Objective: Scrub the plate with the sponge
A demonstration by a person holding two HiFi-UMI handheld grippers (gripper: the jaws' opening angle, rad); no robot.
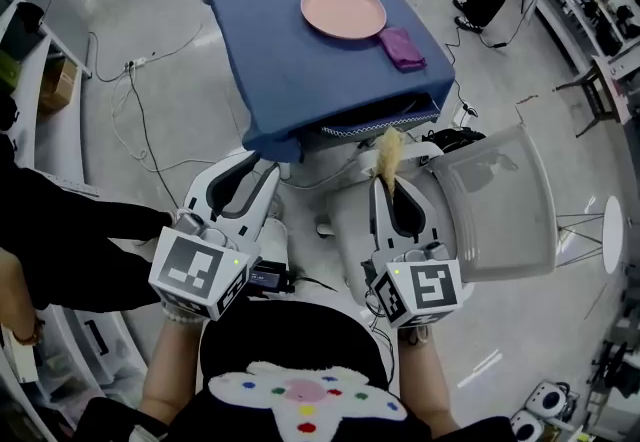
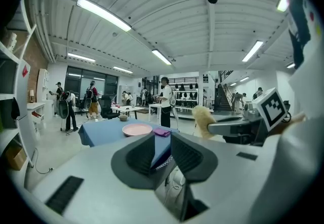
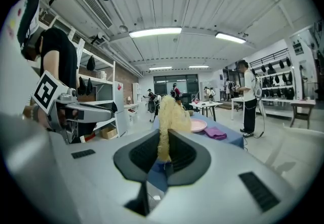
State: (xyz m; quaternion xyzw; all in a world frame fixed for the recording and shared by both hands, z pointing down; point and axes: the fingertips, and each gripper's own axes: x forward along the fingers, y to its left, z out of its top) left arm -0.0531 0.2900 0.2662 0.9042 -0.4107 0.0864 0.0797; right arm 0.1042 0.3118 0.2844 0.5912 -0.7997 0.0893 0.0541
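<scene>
Plate (image 1: 343,10) is seen in the head view on the table (image 1: 270,60), beside a cloth (image 1: 402,48), well apart from the sponge (image 1: 390,155). In the left gripper view, the left gripper (image 2: 162,142) is held parted and empty. In the right gripper view, the sponge is clamped by the right gripper (image 3: 163,147).

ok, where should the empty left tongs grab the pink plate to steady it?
The plate lies flat, so only its raised rim offers a bite. Probably best to bring the left tongs in low from the near-left side; the purple cloth crowds the right.
</scene>
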